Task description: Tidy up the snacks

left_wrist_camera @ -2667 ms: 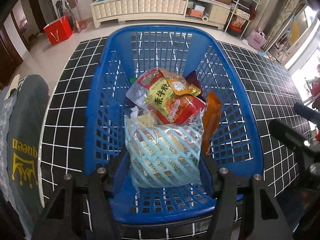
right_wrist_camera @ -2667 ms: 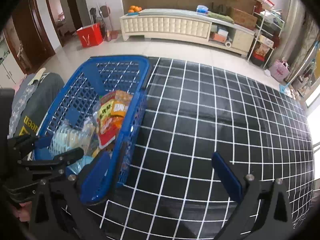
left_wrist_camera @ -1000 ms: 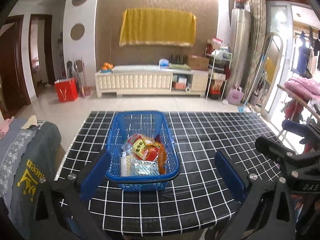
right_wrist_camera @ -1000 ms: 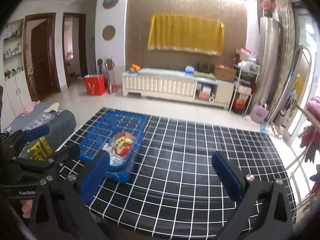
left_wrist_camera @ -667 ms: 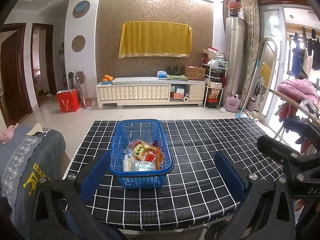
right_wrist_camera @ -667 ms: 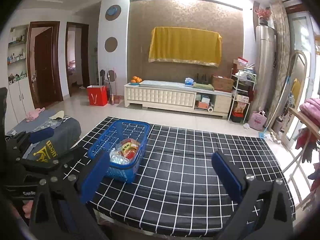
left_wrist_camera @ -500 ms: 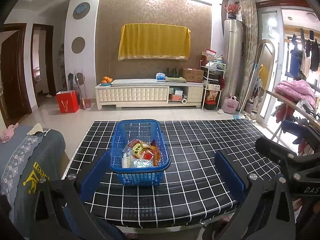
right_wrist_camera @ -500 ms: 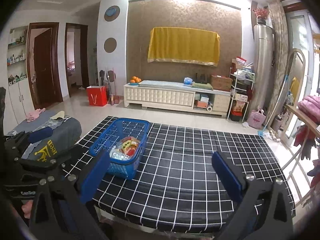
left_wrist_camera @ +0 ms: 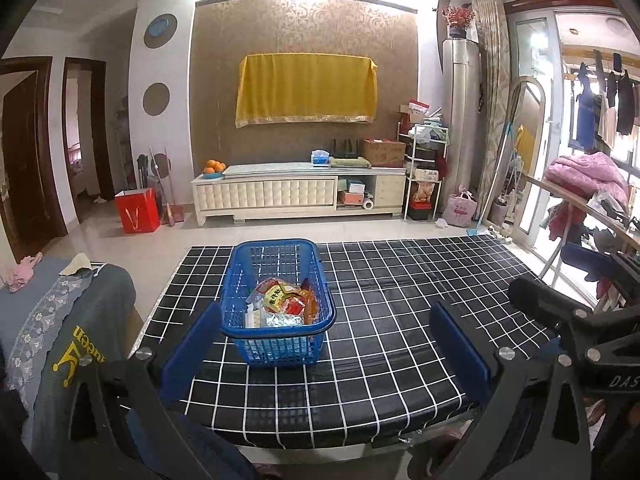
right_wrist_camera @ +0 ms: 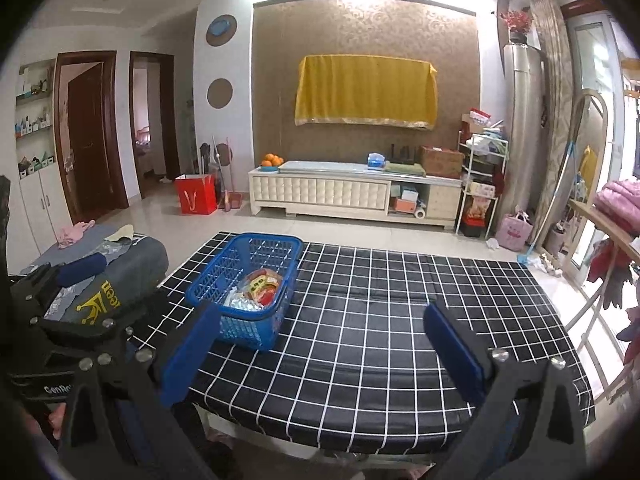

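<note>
left wrist view. the left gripper [left_wrist_camera: 320, 344] is released: its two blue pads stand wide apart with nothing between them. it hangs back from the near edge of the table [left_wrist_camera: 400, 280], which carries a black cloth with a white grid. the blue basket [left_wrist_camera: 240, 280] stands on the left half of the table, near the front edge. the snack packets [left_wrist_camera: 282, 306] lie piled inside it: a red and yellow packet on top, a silver packet toward the near wall, an orange packet along the right wall. no packet is visible on the cloth outside the basket. the right gripper [left_wrist_camera: 592, 292] shows at the right edge of this view, well apart from the basket.

right wrist view. the right gripper [right_wrist_camera: 320, 344] is also released, pads spread wide and empty. the basket [right_wrist_camera: 208, 276] sits ahead and to the left; the snack packets [right_wrist_camera: 256, 286] are visible inside it. the right half of the table [right_wrist_camera: 400, 300] is bare cloth. the left gripper [right_wrist_camera: 68, 280] appears at the left edge, beside a grey cushion [right_wrist_camera: 128, 272] bearing yellow print.

step in hand. judgement: all visible snacks are in the basket and both tools are withdrawn and empty, so the task reads as complete or at its closing stage. whether further packets lie out of view cannot be determined.

next move. if any sorting remains, either gripper must advance over the near rim of the basket, descend with pads open, and close on a single packet. the packets are soft and overlapping; a grip on the top one is the least likely to drag its neighbours.
</note>
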A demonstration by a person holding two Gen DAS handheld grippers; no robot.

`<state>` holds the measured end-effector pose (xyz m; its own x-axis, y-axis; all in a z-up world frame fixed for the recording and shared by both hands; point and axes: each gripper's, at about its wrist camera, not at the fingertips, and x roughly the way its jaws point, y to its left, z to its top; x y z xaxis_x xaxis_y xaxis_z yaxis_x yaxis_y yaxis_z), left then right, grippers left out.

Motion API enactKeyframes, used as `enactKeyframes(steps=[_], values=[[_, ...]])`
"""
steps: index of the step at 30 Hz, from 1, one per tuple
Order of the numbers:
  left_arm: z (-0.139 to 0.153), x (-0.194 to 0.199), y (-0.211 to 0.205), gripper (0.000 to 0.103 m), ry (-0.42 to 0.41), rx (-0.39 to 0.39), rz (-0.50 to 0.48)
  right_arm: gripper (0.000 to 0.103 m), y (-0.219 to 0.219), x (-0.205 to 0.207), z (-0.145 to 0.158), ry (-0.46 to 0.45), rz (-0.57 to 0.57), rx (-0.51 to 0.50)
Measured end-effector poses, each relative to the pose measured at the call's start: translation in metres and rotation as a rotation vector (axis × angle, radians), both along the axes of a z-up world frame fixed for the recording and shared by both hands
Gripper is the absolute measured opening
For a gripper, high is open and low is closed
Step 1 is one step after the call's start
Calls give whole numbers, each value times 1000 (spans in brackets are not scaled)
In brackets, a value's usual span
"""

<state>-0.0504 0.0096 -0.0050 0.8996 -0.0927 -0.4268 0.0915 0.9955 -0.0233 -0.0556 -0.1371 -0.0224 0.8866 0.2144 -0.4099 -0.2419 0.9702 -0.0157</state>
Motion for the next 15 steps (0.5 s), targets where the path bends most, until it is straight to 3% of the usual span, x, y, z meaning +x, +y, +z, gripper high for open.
enactKeyframes(steps=[15], values=[[4,-4,-2,103,-1,-3,13,103,0,0,-1,15,1,10]])
